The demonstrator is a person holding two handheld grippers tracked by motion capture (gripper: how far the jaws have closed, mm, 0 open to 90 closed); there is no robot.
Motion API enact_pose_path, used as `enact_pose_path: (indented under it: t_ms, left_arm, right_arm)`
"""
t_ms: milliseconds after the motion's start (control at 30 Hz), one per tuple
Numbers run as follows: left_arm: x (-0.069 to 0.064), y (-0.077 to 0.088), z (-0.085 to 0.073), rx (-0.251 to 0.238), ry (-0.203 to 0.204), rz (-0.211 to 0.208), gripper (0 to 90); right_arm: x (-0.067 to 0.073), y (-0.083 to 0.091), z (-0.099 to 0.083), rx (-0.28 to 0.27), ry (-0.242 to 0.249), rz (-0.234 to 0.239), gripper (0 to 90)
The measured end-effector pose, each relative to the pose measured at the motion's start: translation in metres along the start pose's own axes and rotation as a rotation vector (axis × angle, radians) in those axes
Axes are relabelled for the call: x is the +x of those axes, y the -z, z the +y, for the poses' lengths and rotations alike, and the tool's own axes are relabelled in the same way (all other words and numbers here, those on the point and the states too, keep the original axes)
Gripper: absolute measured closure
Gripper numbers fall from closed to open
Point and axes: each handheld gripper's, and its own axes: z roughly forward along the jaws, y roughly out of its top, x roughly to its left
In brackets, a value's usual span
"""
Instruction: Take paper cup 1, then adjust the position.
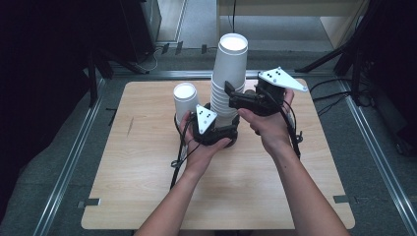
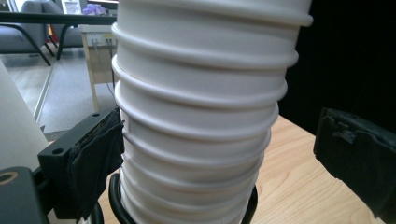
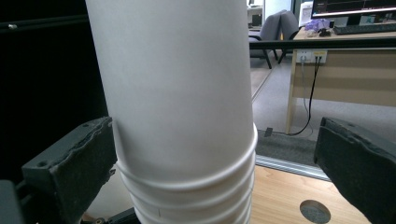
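**Two grippers at a tall stack of white paper cups**

A single white cup (image 1: 185,101) stands upright on the wooden table (image 1: 147,196), just left of the stack and close behind the left gripper (image 1: 223,133). A black ring (image 2: 117,205) circles the foot of the stack. The table has a round hole (image 3: 314,211) in its top on the right gripper's far side. Beyond the table lie a grey floor, cables and a desk (image 3: 345,70) with a chair.

The stack of cups (image 1: 227,78) stands near the middle of the table, mouth up, leaning slightly. It is plain white; rolled rims ring the lower half, while the top cup rises smooth well above the rest. About nine rims can be counted in the left gripper view, though the exact number of cups cannot be told.

The left gripper sits low at the base: one of its fingers (image 2: 95,158) touches the stack's side, the other stands clear, so it is open. The right gripper (image 1: 231,101) is higher, at the top cup's lower part; its fingers (image 3: 74,168) are spread wide, one just at the wall, the other well off.

Counted: one stack, one single cup, two grippers.
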Motion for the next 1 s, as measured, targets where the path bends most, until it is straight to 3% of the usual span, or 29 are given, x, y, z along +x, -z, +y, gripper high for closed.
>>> enact_pose_path:
  t_ms: [233, 467, 667, 1000]
  left_arm:
    - [-0.001, -0.006, 0.004, -0.024, -0.007, 0.044, 1.8]
    - [-0.004, -0.010, 0.004, -0.023, -0.022, 0.067, 1.8]
    - [-0.005, -0.013, 0.003, -0.024, -0.021, 0.094, 1.8]
    - [-0.004, -0.013, 0.004, -0.044, -0.028, 0.097, 5.5]
  right_arm:
    - [0.007, -0.011, 0.004, 0.005, 0.026, 0.004, 0.0]
    - [0.011, -0.021, 0.012, 0.008, 0.002, 0.012, 0.0]
    - [0.016, -0.030, 0.013, 0.028, 0.016, 0.016, 0.0]
    - [0.013, -0.040, 0.011, 0.027, -0.017, 0.016, 5.0]
